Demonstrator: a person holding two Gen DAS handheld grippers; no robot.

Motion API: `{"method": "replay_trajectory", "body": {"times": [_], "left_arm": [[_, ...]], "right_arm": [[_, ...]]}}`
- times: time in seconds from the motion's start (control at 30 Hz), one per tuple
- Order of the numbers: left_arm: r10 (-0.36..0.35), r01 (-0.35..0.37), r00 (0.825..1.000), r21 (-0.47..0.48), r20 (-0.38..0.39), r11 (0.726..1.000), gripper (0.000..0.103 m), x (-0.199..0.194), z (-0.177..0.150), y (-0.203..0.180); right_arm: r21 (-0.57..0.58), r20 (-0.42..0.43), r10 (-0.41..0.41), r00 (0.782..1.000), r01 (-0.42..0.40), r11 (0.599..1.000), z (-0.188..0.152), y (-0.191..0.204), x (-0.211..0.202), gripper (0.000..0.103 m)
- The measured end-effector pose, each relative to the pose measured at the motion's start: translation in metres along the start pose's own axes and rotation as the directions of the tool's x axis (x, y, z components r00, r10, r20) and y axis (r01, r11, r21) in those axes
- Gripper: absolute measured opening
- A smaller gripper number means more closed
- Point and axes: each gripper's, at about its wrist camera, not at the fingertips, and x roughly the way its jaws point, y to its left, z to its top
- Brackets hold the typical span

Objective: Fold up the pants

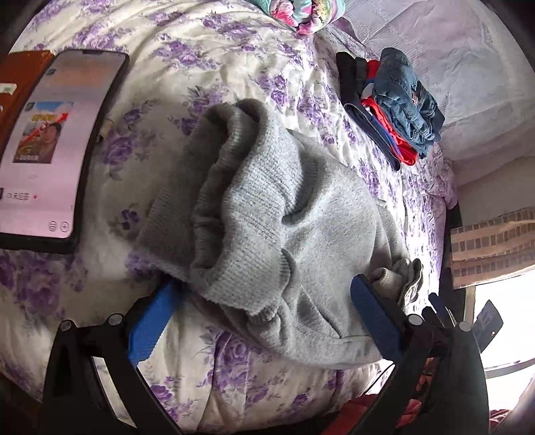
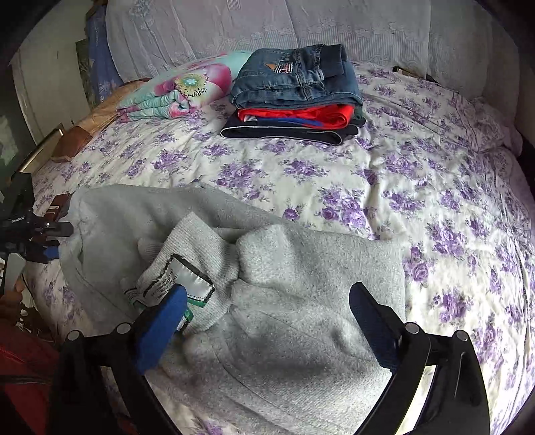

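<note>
Grey sweatpants (image 1: pixel 287 234) lie bunched on the purple-flowered bedspread (image 1: pixel 207 67), with the ribbed waistband rolled up toward the camera. My left gripper (image 1: pixel 264 304) stands wide open over them; cloth lies between its blue pads (image 1: pixel 150 328), and the left pad's tip is tucked under the fabric edge. In the right wrist view the same pants (image 2: pixel 301 267) spread below my right gripper (image 2: pixel 267 318), which is open wide and hovers over them. A white care label (image 2: pixel 170 281) shows just beyond its left pad (image 2: pixel 160 331). The left gripper (image 2: pixel 50 251) appears at the pants' left edge.
A stack of folded clothes (image 2: pixel 294 100), jeans on top of red and navy pieces, sits farther back on the bed. A folded floral blanket (image 2: pixel 180 90) lies to its left, with pale pillows (image 2: pixel 267 30) behind. A lit phone (image 1: pixel 50 144) is mounted at the left.
</note>
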Motion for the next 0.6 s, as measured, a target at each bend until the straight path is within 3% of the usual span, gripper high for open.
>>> {"method": "replay_trajectory", "body": {"times": [0.1,0.17,0.23,0.3,0.37,0.43,0.57,0.6], "left_arm": [[-0.048,0.047,0.998,0.012,0.046,0.999,0.098,0.001,0.001,0.003],[-0.090,0.092,0.993,-0.015,0.079,0.996,0.098,-0.001,0.001,0.008],[-0.107,0.112,0.989,-0.049,0.097,0.992,0.098,-0.002,0.003,0.010],[-0.084,0.091,0.990,-0.068,0.109,0.994,0.098,-0.002,0.004,0.007],[-0.009,0.014,0.994,-0.040,0.107,0.999,0.098,0.002,0.004,-0.005],[0.103,-0.107,0.990,0.043,0.095,0.993,0.098,0.009,0.001,-0.021],[0.318,-0.334,0.942,0.212,0.108,0.918,0.099,0.029,-0.009,-0.052],[0.350,-0.369,0.929,0.239,0.119,0.898,0.099,0.033,-0.013,-0.056]], "right_arm": [[0.039,-0.159,0.042,0.986,-0.036,0.999,-0.016,-0.007,0.046,0.100],[0.110,-0.115,0.065,0.991,-0.052,0.993,-0.017,-0.012,0.043,0.100],[0.100,-0.132,0.048,0.990,-0.034,0.994,-0.007,-0.006,0.035,0.100],[0.081,-0.035,0.062,0.997,-0.059,0.995,0.000,0.000,0.013,0.100],[0.043,0.009,0.079,0.997,-0.079,0.996,0.007,0.008,0.004,0.100],[0.005,-0.022,0.066,0.998,-0.065,0.998,0.014,0.015,0.015,0.100],[0.014,-0.141,0.071,0.988,-0.070,0.997,0.010,0.022,0.057,0.100],[0.025,-0.121,0.065,0.990,-0.063,0.998,0.006,0.022,0.059,0.100]]}}
